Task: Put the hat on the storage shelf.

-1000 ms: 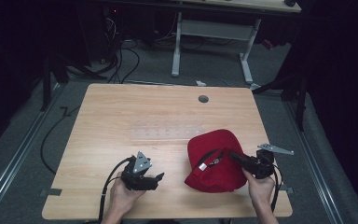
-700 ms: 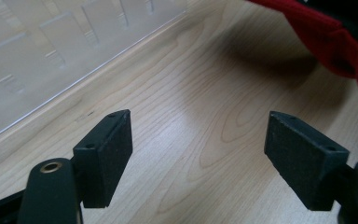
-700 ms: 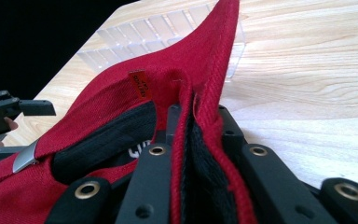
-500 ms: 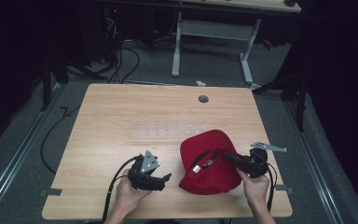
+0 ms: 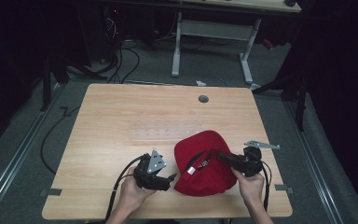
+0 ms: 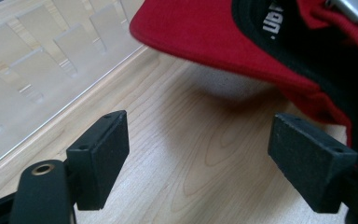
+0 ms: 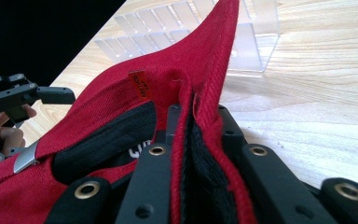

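from my high view the table (image 5: 121, 121) is evenly lit, surroundings dark; both gripper views are bright, softly blurred close up.

White letters on the red cap's (image 6: 205, 32) black inner band (image 6: 279, 28), too cropped to read.

Both grippers are matte black. The left gripper (image 5: 171, 177) carries a grey three-cornered plate (image 5: 155, 161) with small holes on its top, and a black cable (image 5: 119, 181) trails from its rear. Its pads (image 6: 99, 156) are blocky black rectangles with tiny recessed screws. The right gripper (image 5: 216, 155) bears a flatter grey plate (image 5: 261, 145) behind it; brass-ringed holes (image 7: 157, 150) dot its jaw arms. The forearms are sleeveless.
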Tool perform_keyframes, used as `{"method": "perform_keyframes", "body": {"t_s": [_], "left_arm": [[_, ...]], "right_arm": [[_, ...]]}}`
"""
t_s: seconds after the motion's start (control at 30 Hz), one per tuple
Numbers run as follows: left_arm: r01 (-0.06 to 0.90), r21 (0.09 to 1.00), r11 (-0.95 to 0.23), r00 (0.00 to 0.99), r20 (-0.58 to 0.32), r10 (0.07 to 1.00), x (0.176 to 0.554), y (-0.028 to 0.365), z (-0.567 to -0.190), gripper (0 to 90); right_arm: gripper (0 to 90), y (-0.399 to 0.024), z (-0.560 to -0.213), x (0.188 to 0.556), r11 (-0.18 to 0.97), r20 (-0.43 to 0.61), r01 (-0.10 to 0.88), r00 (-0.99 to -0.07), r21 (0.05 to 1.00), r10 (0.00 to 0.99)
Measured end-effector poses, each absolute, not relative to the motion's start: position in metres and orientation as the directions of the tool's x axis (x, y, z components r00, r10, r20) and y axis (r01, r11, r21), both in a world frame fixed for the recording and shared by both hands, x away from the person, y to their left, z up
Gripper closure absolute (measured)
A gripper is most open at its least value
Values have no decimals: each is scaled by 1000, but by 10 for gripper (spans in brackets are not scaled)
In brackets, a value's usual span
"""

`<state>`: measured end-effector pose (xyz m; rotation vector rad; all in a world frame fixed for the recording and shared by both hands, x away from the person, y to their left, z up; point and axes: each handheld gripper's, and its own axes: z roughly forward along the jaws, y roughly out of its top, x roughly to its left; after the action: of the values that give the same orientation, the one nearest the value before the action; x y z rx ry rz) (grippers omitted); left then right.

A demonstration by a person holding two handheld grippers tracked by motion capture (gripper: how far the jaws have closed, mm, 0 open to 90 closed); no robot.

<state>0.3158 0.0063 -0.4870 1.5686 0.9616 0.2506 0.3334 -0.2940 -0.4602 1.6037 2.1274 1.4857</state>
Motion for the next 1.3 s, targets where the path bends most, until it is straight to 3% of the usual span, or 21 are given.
{"method": "perform_keyframes", "body": {"t_s": [1.3], "left_arm": [[376, 927, 15, 654, -277, 704, 311, 0, -489, 242]], "right_arm": [[802, -269, -461, 341, 81, 435, 745, -470, 662, 768]]}}
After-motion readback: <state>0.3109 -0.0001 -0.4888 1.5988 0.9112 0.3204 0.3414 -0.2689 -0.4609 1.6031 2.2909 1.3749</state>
